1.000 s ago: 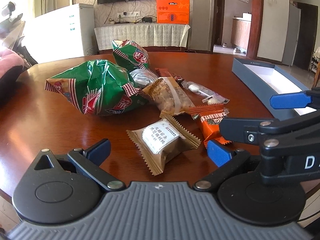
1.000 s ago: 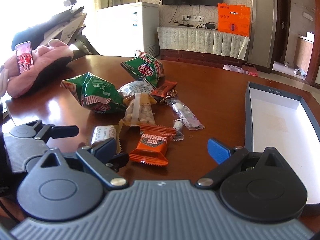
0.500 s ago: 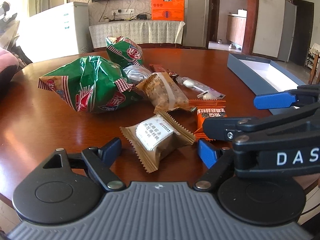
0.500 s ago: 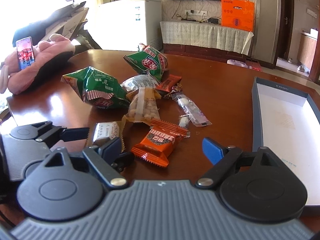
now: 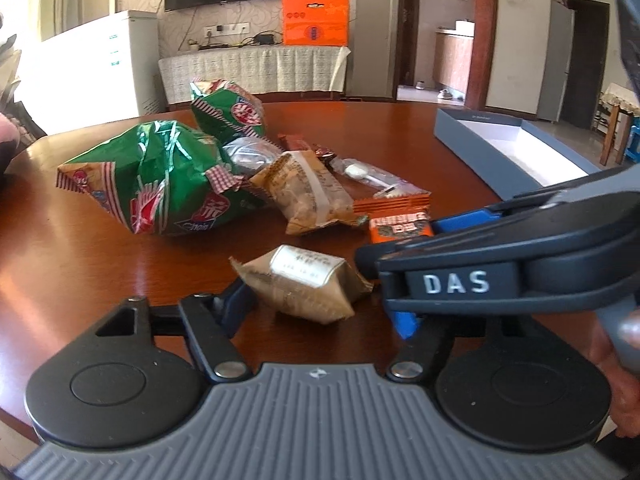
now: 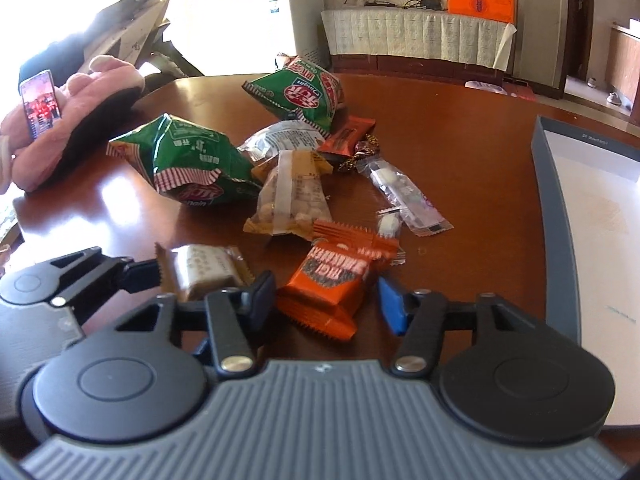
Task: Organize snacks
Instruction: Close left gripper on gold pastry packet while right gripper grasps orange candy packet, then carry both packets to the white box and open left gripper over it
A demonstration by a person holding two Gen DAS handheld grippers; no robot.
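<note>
Both grippers worked low over the counter (image 6: 460,152). The left gripper (image 5: 320,312) was closing around a brown packet (image 5: 304,284), pads not yet pressing. The right gripper (image 6: 328,300) was closing around an orange packet (image 6: 336,280), likewise unclamped. Green bags (image 6: 192,160) and other snacks lay beyond; the grey box (image 6: 548,216) stood to the right.
</note>
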